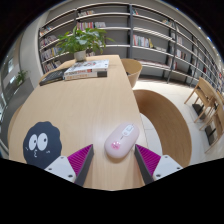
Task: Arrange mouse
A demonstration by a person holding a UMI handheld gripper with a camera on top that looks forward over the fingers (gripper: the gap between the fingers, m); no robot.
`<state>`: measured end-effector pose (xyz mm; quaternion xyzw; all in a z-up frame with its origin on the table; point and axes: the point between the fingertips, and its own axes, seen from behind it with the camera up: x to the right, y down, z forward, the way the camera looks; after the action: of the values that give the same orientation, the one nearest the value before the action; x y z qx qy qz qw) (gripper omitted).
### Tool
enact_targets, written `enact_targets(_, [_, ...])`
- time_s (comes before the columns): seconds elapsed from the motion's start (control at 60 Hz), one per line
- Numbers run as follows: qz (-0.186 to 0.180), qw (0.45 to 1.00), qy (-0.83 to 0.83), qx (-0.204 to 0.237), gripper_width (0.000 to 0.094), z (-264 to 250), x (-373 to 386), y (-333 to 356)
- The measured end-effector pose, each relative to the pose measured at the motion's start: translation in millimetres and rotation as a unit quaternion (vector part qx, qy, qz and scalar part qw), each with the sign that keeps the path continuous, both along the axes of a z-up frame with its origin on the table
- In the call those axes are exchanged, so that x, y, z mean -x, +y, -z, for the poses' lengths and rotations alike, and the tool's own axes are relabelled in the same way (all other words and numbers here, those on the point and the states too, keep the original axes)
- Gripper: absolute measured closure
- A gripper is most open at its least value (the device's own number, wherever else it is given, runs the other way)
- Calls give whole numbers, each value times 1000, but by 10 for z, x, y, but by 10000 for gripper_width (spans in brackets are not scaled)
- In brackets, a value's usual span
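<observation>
A pale pink-white computer mouse [121,140] lies on the light wooden table [90,105], just ahead of my fingers and partly between their tips. My gripper [112,160] is open, its magenta pads spread wide to either side of the mouse with a gap on each side. A round black mouse mat with a cartoon face [40,144] lies on the table to the left of the left finger [74,161].
Books [86,70] and a potted green plant [82,42] stand at the table's far end. A curved wooden chair back [165,115] is close on the right. Bookshelves [130,30] line the back wall; another table [208,98] is far right.
</observation>
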<state>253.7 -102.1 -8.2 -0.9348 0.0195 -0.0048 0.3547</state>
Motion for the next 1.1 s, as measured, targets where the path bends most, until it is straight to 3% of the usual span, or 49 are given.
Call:
enact_targets(0.15, [-13, 1000, -2, 5, 155, 16, 12, 325])
enact_targets(0.283, [-14, 1000, -3, 6, 298, 12, 10, 485])
enact_targets(0.367, [-10, 1000, -4, 7, 453, 13, 14, 550])
enact_targets(0.6, [25, 999, -6, 30, 566, -66, 9, 562])
enact_targets(0.767, [46, 998, -18, -49, 566, -1027, 252, 851])
enact_targets(0.933, [34, 991, -26, -131, 567, -2108, 940, 874])
enact_targets(1.1, [-4, 989, -8, -149, 568, -2359, 1896, 663])
